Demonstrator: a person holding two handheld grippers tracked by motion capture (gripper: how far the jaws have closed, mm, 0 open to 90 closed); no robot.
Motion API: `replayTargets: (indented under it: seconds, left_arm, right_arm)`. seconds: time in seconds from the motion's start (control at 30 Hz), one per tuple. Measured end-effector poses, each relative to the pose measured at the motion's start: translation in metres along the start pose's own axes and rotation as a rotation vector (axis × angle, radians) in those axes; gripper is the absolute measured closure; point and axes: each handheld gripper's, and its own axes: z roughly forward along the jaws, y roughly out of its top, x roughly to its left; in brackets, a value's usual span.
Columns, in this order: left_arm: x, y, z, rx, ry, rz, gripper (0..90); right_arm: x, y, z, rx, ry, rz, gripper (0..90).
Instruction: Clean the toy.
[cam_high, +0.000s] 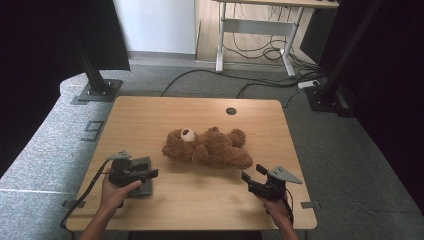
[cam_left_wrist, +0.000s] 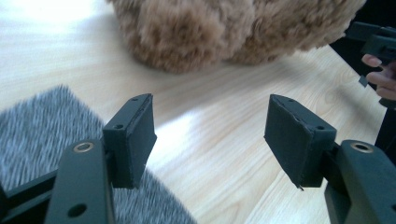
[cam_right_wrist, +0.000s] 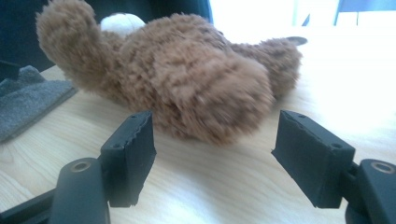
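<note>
Here I stand at a light wooden table (cam_high: 150, 115) with a round cable hole (cam_high: 230, 111) near its far edge. The tabletop is pale, with a fine grain and a bright sheen where light falls on it. Around it lies grey carpet (cam_high: 45, 150), black curtains hang to either side, and two black stands with flat feet rise at the far corners. Beyond, a white-legged desk (cam_high: 260, 25) sits over a tangle of dark cables on the floor.

Counting what lies on the table: one brown teddy bear (cam_high: 210, 146), one grey cloth (cam_high: 145, 187), and my two tongs. The bear lies on its side about the middle of the table, its pale muzzle turned up and its legs stretched towards my right. The cloth lies flat at my left, partly under my left gripper (cam_high: 152, 173).

My left gripper hovers over the cloth's edge, its jaws standing wide with only bare wood and cloth between them; in the left gripper view the bear's fur fills the far side, well clear of the pads. My right gripper (cam_high: 252, 172) sits just beside the bear's leg, jaws wide too and holding nothing. In the right gripper view the bear's rump lies just ahead, apart from the pads (cam_right_wrist: 130, 154).
</note>
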Motion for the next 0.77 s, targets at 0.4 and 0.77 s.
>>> replayTargets:
  seconds: [0.4, 0.77]
  left_arm:
    - [-0.01, -0.018, -0.01, -0.005, 0.016, 0.06, 33.8]
    - [-0.004, -0.019, -0.015, -0.027, 0.01, 0.036, 33.9]
  right_arm:
    - [-0.018, -0.021, -0.01, 0.067, -0.035, 0.032, 27.2]
    - [-0.018, -0.021, -0.006, 0.078, -0.044, 0.017, 26.3]
